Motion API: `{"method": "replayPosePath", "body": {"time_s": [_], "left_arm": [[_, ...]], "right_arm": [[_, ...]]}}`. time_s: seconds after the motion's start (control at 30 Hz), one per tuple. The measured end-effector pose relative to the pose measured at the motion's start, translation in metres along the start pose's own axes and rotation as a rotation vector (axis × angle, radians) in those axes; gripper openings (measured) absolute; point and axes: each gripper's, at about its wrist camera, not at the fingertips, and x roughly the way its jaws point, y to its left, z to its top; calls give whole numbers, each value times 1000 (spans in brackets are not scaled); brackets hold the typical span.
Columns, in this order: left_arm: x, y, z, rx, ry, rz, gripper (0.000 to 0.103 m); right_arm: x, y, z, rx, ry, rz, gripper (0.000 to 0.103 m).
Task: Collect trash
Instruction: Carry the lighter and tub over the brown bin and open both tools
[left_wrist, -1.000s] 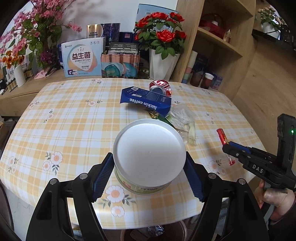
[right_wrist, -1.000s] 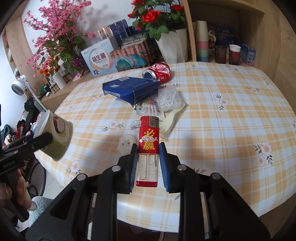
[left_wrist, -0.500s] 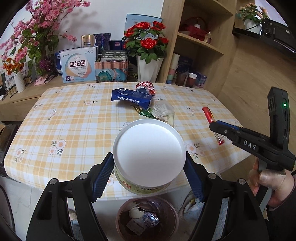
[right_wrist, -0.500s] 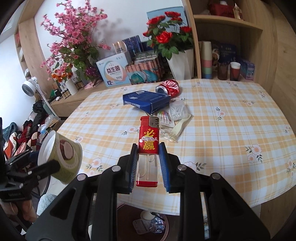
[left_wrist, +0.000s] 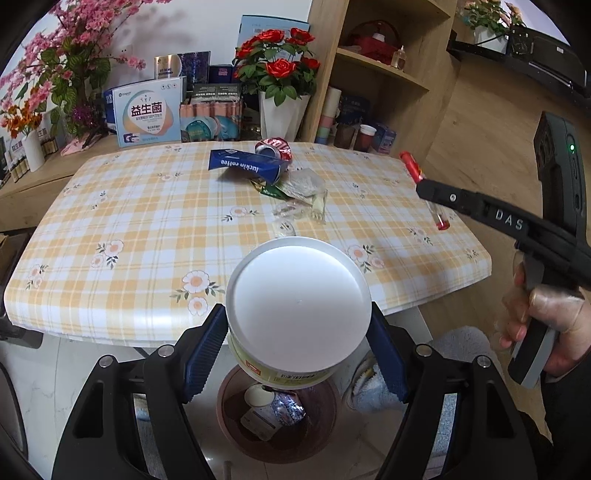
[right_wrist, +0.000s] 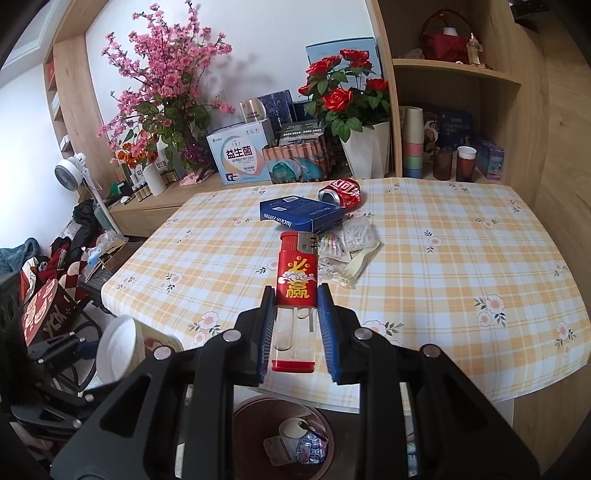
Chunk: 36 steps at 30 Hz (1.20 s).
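Gripping: L tongs (left_wrist: 297, 350) tub (left_wrist: 298, 314), R tongs (right_wrist: 295, 325) lighter (right_wrist: 297, 291).

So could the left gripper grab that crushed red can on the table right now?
Probably not as things stand. The left gripper is already shut on a white-lidded tub, held over the bin off the table edge. The red can lies at the far side, behind the blue box.

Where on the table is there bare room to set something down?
The tablecloth is bare along the whole near edge and on both sides of the litter. The crowded patch is mid-table toward the back: blue coffee box, crushed red can, plastic wrappers bunched together.
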Motion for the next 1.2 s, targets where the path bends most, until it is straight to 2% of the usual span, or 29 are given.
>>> {"method": "replayPosePath", "body": {"time_s": [0.07, 0.13, 0.2, 0.37, 0.5, 0.57, 0.73, 1.0, 1.2], "left_arm": [[2, -2, -3, 0, 22, -23, 74], [1, -6, -5, 14, 25, -26, 83], [-6, -6, -4, 18, -3, -14, 90], [-22, 12, 5, -41, -61, 40, 94], [-38, 34, 11, -114, -95, 19, 96], [-47, 44, 13, -139, -111, 38, 96], [-66, 63, 15, -164, -170, 152, 97], [-78, 84, 13, -189, -186, 237, 97], [-77, 87, 9, -192, -181, 241, 97]], "right_arm": [[-2, 0, -1, -2, 3, 1, 26], [-3, 0, -1, -4, 4, 2, 26], [-6, 2, -2, -7, 3, 3, 26], [-10, 5, -7, -34, 18, 4, 26], [-11, 6, -15, -47, 46, 12, 26], [-12, 6, -20, -55, 62, 18, 26], [-11, 10, -33, -73, 105, 28, 26], [-2, 32, -53, -125, 182, 68, 27], [5, 50, -60, -164, 213, 108, 27]]}}
